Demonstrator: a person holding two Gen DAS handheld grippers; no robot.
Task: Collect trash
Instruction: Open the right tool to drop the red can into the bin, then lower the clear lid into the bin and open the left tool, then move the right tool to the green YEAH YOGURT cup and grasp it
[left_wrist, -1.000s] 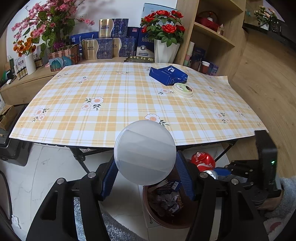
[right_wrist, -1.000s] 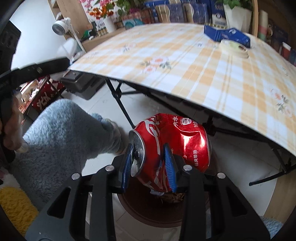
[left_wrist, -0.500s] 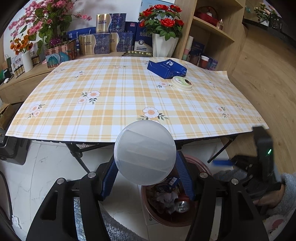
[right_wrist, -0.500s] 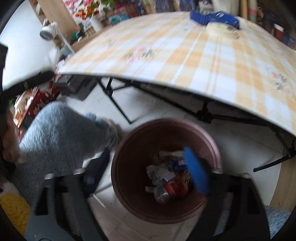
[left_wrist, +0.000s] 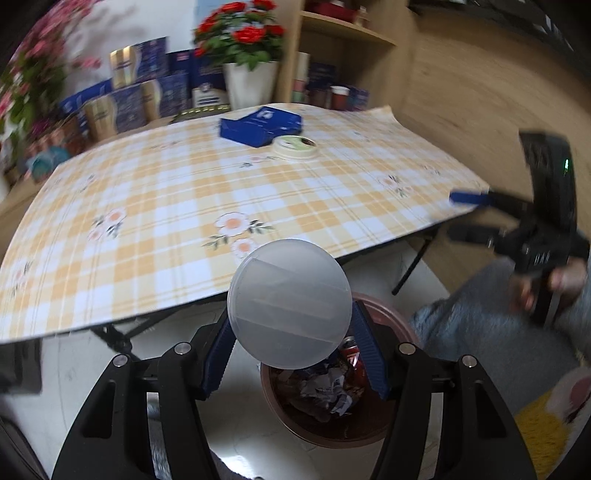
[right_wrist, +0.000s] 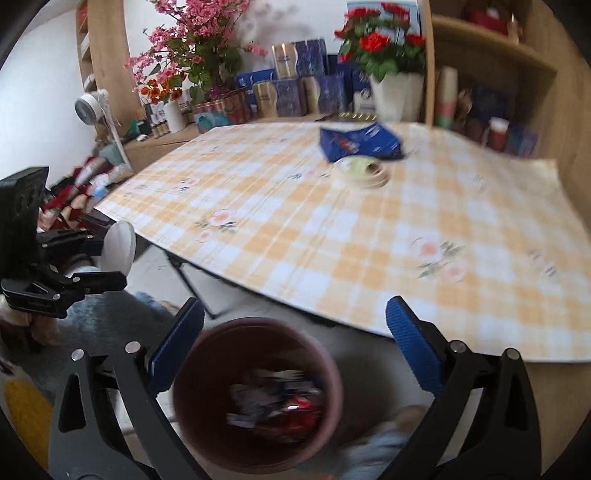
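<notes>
My left gripper (left_wrist: 290, 332) is shut on a translucent white plastic cup (left_wrist: 290, 303), held above the brown trash bin (left_wrist: 391, 321) beside the table. The bin holds crumpled paper and the crushed red can (left_wrist: 351, 356). My right gripper (right_wrist: 295, 343) is open and empty, above the bin (right_wrist: 195, 373) and below the table edge; the red can (right_wrist: 299, 413) lies inside. It also shows at the right of the left wrist view (left_wrist: 465, 216). The left gripper with the cup (right_wrist: 119, 245) shows at the left of the right wrist view.
The table has a yellow plaid cloth (left_wrist: 166, 206) with a blue box (left_wrist: 260, 125) and a roll of tape (left_wrist: 295, 146) on it. Flower vases and boxes line the back. A wooden shelf (right_wrist: 491, 74) stands at the right. The person's grey sleeve (left_wrist: 491, 332) is near the bin.
My right gripper opened and the red can fell into the bin. That gripper then rose and tilted up toward the table. My left gripper kept the cup and shifted over the bin.
</notes>
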